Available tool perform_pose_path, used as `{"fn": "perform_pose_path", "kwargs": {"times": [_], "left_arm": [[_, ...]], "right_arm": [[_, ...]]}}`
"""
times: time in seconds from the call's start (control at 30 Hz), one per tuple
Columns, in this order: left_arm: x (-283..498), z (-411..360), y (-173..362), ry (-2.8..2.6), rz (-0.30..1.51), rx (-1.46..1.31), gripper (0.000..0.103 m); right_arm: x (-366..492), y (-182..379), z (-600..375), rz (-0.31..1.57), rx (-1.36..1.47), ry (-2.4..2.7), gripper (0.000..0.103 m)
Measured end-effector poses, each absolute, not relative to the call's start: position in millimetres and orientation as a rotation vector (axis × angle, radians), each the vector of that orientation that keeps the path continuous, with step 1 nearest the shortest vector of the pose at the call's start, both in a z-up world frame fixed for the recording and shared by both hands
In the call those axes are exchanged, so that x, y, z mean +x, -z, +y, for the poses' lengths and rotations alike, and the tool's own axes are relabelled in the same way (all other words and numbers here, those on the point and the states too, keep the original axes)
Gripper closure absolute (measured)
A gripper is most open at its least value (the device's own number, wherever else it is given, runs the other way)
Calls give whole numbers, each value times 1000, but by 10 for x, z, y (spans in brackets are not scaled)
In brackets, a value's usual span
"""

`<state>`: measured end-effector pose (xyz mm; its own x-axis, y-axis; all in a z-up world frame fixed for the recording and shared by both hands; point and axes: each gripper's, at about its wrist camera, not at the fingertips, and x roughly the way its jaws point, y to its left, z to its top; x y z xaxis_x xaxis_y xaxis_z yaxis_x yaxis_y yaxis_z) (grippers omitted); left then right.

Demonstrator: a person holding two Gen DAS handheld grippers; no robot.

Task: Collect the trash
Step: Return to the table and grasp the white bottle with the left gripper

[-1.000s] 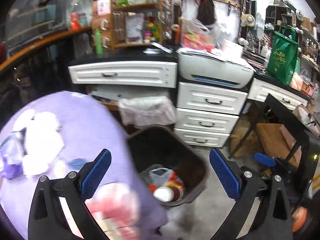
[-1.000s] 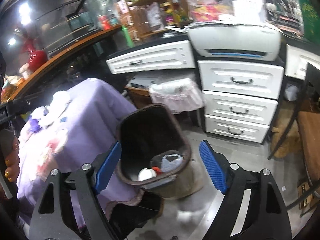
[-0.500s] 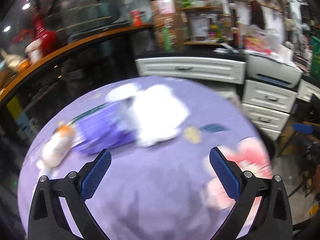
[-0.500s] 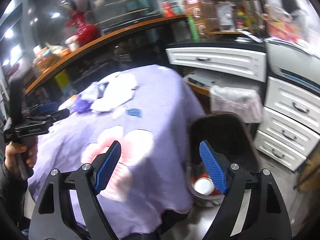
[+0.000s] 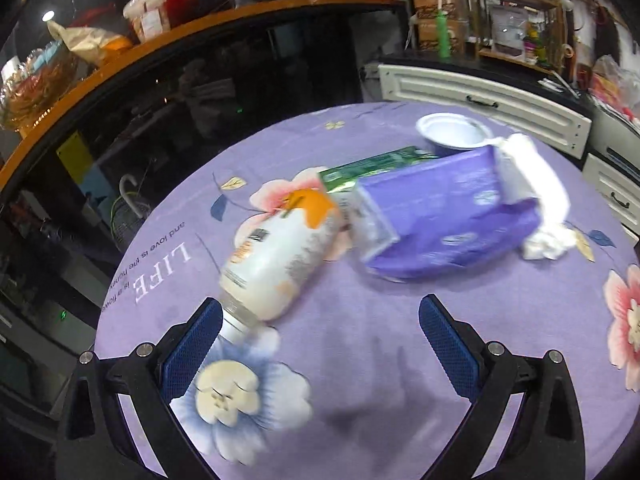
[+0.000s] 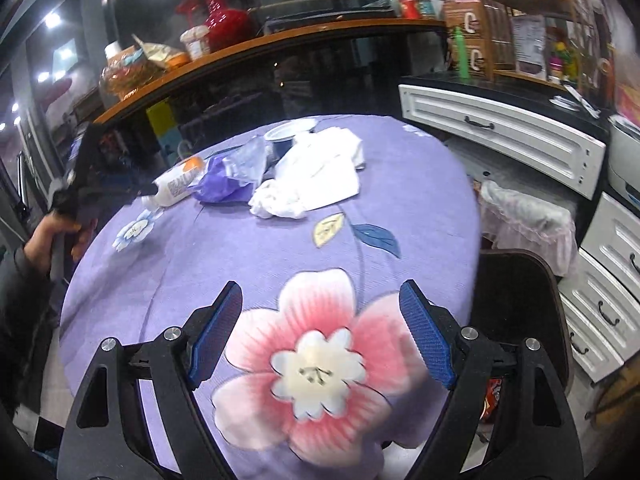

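Trash lies on a round table with a purple flowered cloth. A white plastic bottle with an orange label lies on its side, its neck by my left finger. Behind it lie a purple plastic pack, a green carton, a white cup and crumpled white tissue. My left gripper is open and empty just in front of the bottle. My right gripper is open and empty over the table's near side; the bottle, pack and tissue lie farther off.
A dark brown trash bin stands on the floor to the right of the table. White drawers and a bag-lined basket stand behind it. A curved wooden counter runs behind the table. The left gripper shows at the table's left edge.
Both grippers swung left from the bin to the table. My left gripper has come close to the bottle; my right now hovers over the pink flower print. Both stay open.
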<state>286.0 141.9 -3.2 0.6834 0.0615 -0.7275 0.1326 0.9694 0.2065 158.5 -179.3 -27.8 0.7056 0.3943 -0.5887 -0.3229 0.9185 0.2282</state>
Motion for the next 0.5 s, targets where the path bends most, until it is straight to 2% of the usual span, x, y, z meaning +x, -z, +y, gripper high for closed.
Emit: {"fn": "perform_pose_path", "kwargs": {"times": [0.27, 0.5], "left_arm": [[3457, 1551, 276, 36, 941, 377, 12], [3721, 1447, 432, 64, 1018, 479, 15]], "right_arm": [[1979, 126, -1303, 689, 38, -471, 23], [2319, -75, -552, 627, -196, -603, 23]]}}
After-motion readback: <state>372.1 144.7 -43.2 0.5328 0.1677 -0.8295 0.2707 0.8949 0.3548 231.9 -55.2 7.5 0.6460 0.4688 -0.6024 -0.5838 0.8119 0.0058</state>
